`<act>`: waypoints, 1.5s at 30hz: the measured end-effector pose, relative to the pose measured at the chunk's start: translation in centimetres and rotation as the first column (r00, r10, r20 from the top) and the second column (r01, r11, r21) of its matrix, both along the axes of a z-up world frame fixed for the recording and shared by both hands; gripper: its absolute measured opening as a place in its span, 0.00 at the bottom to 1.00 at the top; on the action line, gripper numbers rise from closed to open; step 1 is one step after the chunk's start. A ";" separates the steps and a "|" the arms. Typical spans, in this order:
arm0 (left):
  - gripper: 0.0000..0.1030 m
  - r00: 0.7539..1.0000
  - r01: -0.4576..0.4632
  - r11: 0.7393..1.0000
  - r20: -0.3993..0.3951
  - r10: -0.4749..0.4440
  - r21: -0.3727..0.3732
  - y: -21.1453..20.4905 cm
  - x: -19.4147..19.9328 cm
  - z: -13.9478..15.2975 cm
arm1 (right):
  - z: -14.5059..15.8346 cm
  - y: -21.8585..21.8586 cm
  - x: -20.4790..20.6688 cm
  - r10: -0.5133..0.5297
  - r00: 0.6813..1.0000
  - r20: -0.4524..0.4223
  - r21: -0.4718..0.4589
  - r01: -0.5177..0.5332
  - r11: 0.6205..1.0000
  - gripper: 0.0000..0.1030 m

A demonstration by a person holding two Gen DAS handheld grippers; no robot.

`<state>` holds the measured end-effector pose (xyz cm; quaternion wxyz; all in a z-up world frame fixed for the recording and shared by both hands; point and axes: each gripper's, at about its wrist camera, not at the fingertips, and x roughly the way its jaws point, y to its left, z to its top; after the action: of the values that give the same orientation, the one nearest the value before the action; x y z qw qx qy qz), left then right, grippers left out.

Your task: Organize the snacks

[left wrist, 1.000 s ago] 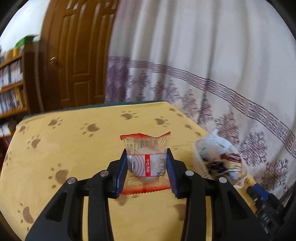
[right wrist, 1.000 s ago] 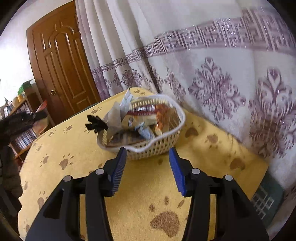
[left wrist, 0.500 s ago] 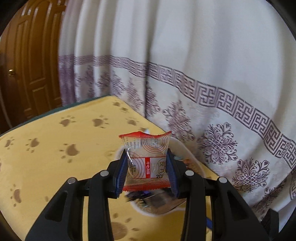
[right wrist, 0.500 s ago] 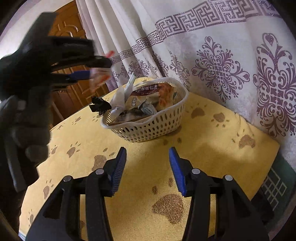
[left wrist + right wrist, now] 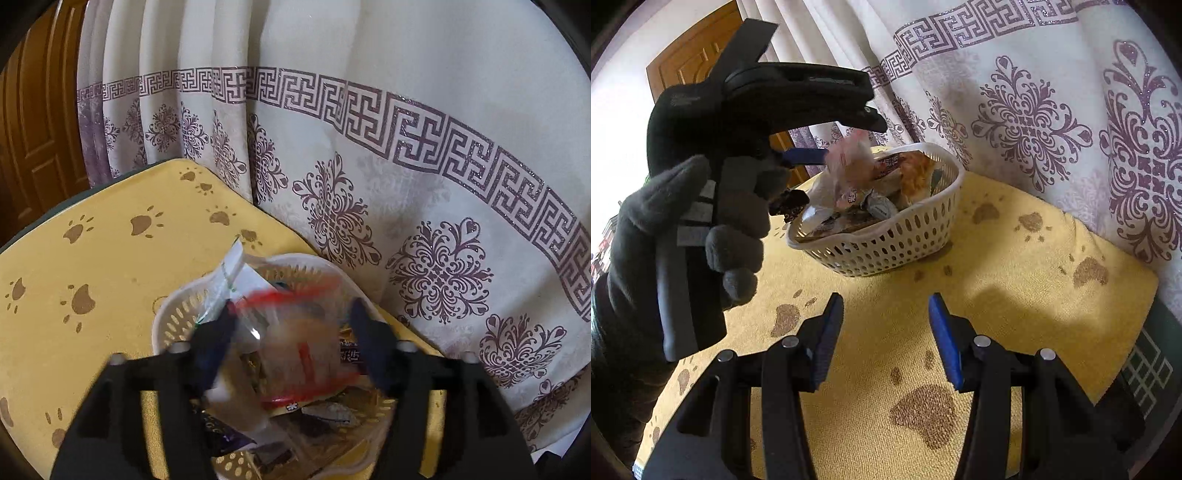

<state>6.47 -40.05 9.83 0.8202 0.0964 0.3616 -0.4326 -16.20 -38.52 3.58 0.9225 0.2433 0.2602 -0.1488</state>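
**Packet let go above the basket**

Swung across from the bare cloth, the left gripper now hangs right above the white basket, and its jaws are opening; a second ago they were clamped on the red-edged snack packet. That packet shows as a blur between the blue pads, loose from them, over the heap of wrappers in the basket. From the right wrist view the same packet sits at 12 o'clock of the basket, just off the tip of the left gripper, which a gloved hand holds at 9 o'clock of the frame. Nearer the camera, at 6 o'clock, the right gripper has kept its place, jaws apart with nothing between them, over the yellow paw-print cloth. A patterned curtain hangs behind the basket
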 end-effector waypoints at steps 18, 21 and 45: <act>0.82 0.996 0.003 0.999 0.093 -0.008 0.050 4.5 -2.9 1.7 | 0.3 0.6 -0.2 0.006 1.000 0.015 0.004 -0.006 1.000 0.48; 0.82 0.984 -0.014 0.991 0.179 -0.009 0.130 3.7 -4.0 -0.3 | 0.4 0.8 -0.2 0.011 1.000 0.015 0.002 -0.011 1.000 0.48; 0.90 0.983 -0.082 0.995 0.171 0.070 0.062 5.6 -2.8 0.0 | 1.6 1.1 -0.8 -0.014 1.000 -0.009 -0.041 0.014 0.999 0.66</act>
<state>3.70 -34.40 9.82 0.8600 0.1470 0.3092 -0.3784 -16.98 -37.39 5.13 0.9249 0.2255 0.2599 -0.1617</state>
